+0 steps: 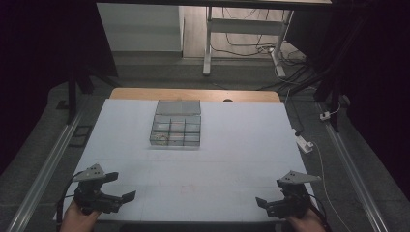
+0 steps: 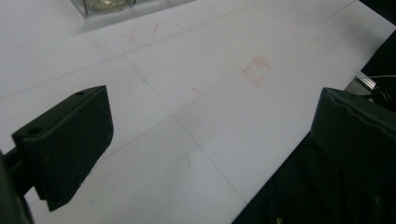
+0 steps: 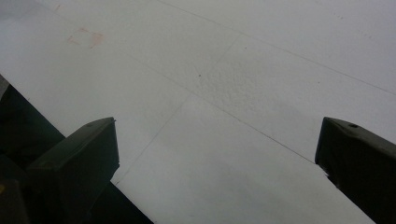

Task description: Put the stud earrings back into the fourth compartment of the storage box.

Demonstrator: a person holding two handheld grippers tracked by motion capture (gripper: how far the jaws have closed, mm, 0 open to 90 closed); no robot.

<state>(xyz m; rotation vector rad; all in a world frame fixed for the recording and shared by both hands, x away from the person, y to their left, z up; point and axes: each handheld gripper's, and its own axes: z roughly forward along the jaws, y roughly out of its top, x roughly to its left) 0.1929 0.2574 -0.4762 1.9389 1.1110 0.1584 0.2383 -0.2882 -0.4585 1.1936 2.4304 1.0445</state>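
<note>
A clear plastic compartment box (image 1: 176, 128) with its lid folded back sits on the white table (image 1: 232, 145), toward the far middle; small items lie in some of its cells. One corner of the box (image 2: 105, 5) appears at the top of the left gripper view. My left gripper (image 1: 121, 186) hovers at the table's near left corner, open, nothing between its jaws. Over the near right corner my right gripper (image 1: 270, 191) is held, also open and empty. In both gripper views the jaws stand wide apart over bare white surface.
Faint red marks (image 2: 256, 70) are drawn on the table surface near the front middle. A wooden strip (image 1: 193, 94) edges the far side. Metal rails run along the floor on both sides, and cables and a power strip (image 1: 303, 142) lie to the right.
</note>
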